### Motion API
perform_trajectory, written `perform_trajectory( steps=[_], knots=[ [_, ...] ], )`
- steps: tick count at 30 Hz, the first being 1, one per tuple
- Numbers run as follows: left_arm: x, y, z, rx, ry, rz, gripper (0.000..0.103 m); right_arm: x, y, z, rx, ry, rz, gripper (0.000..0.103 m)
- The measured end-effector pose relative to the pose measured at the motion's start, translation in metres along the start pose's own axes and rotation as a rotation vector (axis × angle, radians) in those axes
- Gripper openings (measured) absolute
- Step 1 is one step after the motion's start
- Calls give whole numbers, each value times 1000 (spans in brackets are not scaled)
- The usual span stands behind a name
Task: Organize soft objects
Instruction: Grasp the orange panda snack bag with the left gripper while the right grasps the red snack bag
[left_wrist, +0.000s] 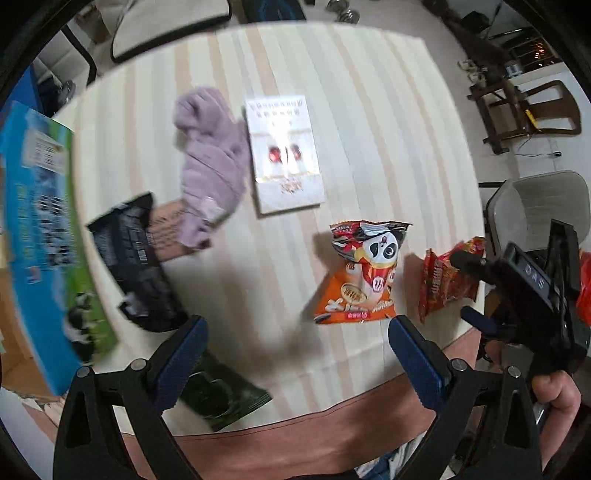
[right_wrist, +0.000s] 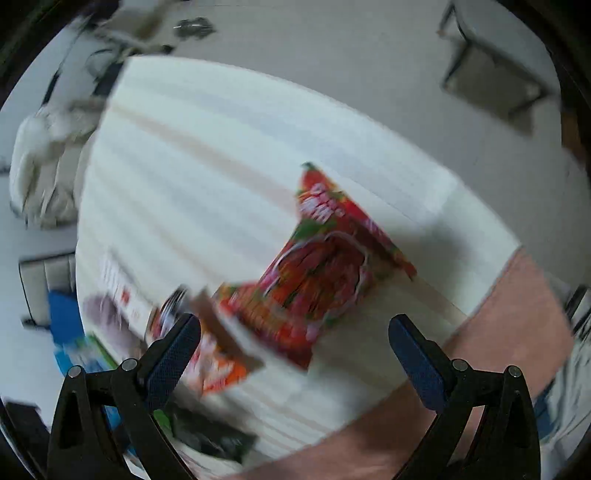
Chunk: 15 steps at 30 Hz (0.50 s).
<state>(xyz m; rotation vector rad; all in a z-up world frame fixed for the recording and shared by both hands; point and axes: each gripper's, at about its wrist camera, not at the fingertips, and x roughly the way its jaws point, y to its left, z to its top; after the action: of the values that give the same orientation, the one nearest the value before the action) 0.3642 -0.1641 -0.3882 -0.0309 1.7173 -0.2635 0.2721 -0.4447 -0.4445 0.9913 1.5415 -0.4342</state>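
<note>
a: what's closest to my left claw (left_wrist: 297, 334)?

b: its jaws are spread wide, holding nothing. just past them lies the panda snack bag (left_wrist: 364, 275). a dark green packet (left_wrist: 221, 398) sits by the left finger.

a: and my right claw (right_wrist: 293, 332)?

b: also spread, nothing in it. the red snack bag (right_wrist: 325, 266) lies on the table just ahead, but the view is blurry.

a: farther out?

b: a black packet (left_wrist: 135, 258) on the left, then the purple fluffy cloth (left_wrist: 212, 162) beside a white box (left_wrist: 284, 155), all on the striped tablecloth (left_wrist: 388, 129).
</note>
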Motion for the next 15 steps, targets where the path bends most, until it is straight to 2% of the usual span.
perform_trajectory(
  steps=[2, 3, 5, 10, 12, 14, 15],
  knots=[
    [11, -4, 3, -10, 22, -1, 100, 18, -9, 9, 60, 36, 18, 92],
    [14, -4, 5, -13, 31, -2, 100, 24, -10, 9, 67, 54, 29, 76],
    [21, -7, 7, -8, 47, -5, 100, 23, -8, 7, 29, 54, 0, 64],
    [37, -18, 13, 24, 85, -7, 100, 26, 22, -19, -428, 94, -211, 54],
    [46, -28, 13, 47, 99, -4, 100, 27, 23, -35, -587, 75, -344, 52],
    [56, -39, 16, 65, 116, -1, 100, 28, 20, -46, -674, 66, -425, 52],
    [62, -45, 17, 73, 124, 1, 100, 29, 16, -49, -695, 70, -435, 52]
  ],
)
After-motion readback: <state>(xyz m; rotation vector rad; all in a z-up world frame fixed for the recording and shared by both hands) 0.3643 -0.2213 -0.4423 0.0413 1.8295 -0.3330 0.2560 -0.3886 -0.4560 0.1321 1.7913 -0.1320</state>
